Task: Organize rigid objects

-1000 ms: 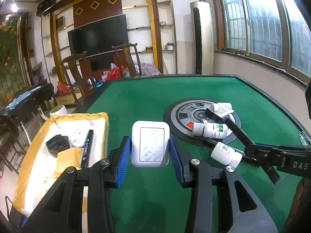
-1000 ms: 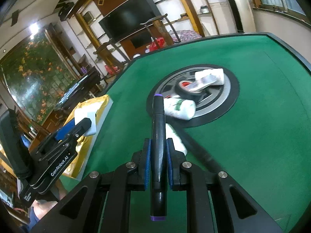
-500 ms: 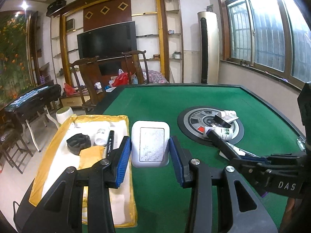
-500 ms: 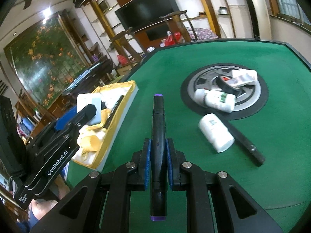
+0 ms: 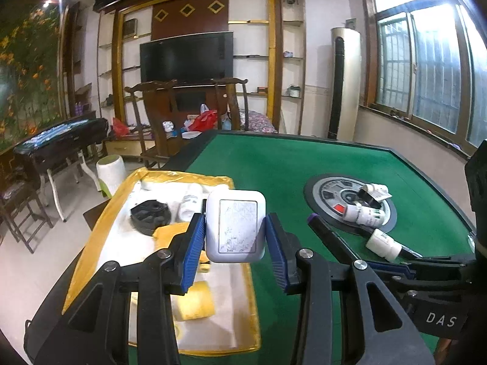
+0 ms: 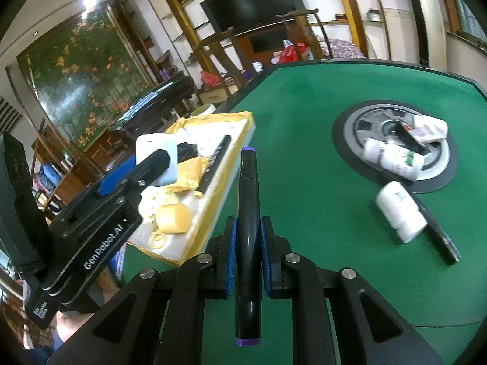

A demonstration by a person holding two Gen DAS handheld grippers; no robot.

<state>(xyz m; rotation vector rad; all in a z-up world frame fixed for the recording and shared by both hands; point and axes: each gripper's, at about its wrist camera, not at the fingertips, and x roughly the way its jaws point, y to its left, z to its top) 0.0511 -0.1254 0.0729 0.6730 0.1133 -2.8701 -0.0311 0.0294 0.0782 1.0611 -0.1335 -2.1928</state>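
My left gripper is shut on a white rounded box and holds it above the right edge of the yellow-rimmed tray. The box also shows in the right wrist view. My right gripper is shut on a black marker with purple ends, held above the green felt just right of the tray. The marker's tip shows in the left wrist view. White bottles and a black pen lie by the round centre disc.
The tray holds a black round part, a black pen, yellow pieces and a small white bottle. More bottles lie on the disc. Wooden chairs stand beyond the table's far left edge.
Both grippers have risen and pulled back toward the tray side with their loads. The tray now lies under the left gripper; the bottles look farther away.
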